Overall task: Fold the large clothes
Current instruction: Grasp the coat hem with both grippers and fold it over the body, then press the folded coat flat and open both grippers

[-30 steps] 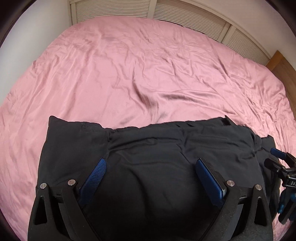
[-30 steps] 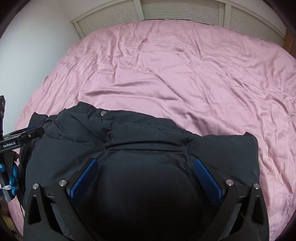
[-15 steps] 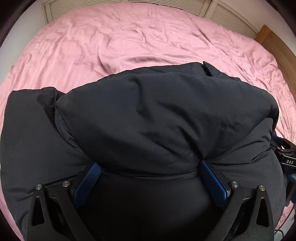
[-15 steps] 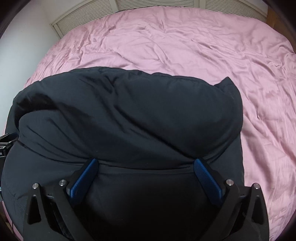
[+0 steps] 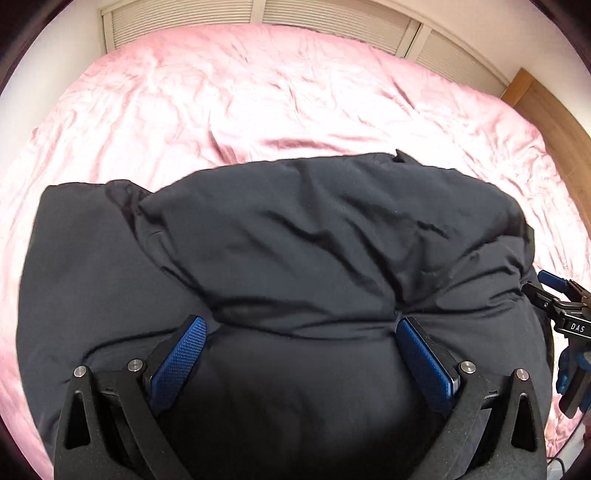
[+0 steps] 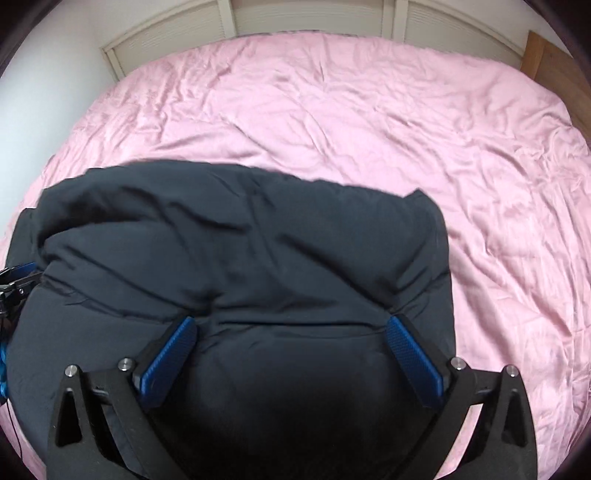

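A black padded jacket (image 5: 314, 229) lies on the pink bed sheet (image 5: 258, 92), with one part doubled over into a thick roll across its middle. My left gripper (image 5: 299, 322) is open at full width, its blue pads (image 5: 177, 362) resting against the crease at the roll's near edge without pinching it. My right gripper (image 6: 291, 320) is open just as wide on the same jacket (image 6: 240, 240), at its right end. Each gripper shows at the rim of the other's view: the right gripper (image 5: 565, 317) and the left gripper (image 6: 14, 284). The jacket's near part is hidden under the grippers.
The pink sheet (image 6: 351, 110) stretches wrinkled beyond the jacket and to its right. Louvred doors (image 5: 332, 14) stand behind the bed, a wooden headboard (image 5: 546, 107) at the right, and a white wall (image 6: 37, 92) at the left.
The jacket, which lay flat, has been doubled over away from me into a thick roll. Both grippers have since drawn back a little from the roll, still wide open.
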Action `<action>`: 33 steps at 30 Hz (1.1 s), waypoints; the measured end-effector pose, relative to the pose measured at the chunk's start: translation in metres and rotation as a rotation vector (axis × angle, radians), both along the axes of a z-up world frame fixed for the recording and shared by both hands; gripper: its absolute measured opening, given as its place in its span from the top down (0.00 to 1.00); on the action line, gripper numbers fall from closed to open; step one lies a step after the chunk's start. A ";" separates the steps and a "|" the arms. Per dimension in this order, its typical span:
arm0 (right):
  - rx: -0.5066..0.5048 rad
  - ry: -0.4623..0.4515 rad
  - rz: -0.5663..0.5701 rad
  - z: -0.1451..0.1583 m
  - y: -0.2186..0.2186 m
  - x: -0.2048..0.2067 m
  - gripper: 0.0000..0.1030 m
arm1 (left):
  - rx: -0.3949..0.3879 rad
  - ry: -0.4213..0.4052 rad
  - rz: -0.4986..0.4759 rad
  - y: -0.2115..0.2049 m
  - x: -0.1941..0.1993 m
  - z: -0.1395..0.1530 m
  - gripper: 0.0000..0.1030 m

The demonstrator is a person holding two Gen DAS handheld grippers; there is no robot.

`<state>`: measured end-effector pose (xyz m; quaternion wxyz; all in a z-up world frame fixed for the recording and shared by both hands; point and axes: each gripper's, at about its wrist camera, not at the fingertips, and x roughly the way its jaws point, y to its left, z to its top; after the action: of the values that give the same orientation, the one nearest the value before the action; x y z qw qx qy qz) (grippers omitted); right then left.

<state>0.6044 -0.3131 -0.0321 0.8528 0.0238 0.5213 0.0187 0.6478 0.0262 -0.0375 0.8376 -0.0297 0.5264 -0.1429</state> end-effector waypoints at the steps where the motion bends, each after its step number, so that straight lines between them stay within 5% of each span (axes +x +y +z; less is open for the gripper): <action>1: 0.008 -0.026 0.029 0.012 0.010 -0.007 0.00 | -0.001 -0.025 -0.002 0.008 -0.007 0.009 0.01; 5: 0.104 -0.075 0.181 0.038 0.061 -0.027 0.00 | 0.047 -0.107 0.010 0.043 -0.029 0.028 0.01; 10: 0.092 -0.050 0.365 0.023 0.139 -0.018 0.00 | 0.108 -0.104 0.044 0.081 -0.024 0.010 0.01; 21: 0.049 0.028 0.230 -0.027 0.137 0.080 0.00 | 0.064 -0.022 0.188 0.134 0.008 -0.030 0.01; 27: 0.095 -0.015 0.118 -0.010 0.114 0.091 0.00 | 0.117 -0.022 0.196 0.136 0.004 -0.019 0.01; 33: -0.060 -0.003 -0.021 0.006 0.069 0.083 0.00 | 0.146 -0.059 0.246 0.155 -0.011 0.002 0.01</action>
<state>0.6874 -0.2445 -0.0259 0.8542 0.0035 0.5199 -0.0058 0.6364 0.1810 -0.0356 0.8637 -0.0287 0.5031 -0.0011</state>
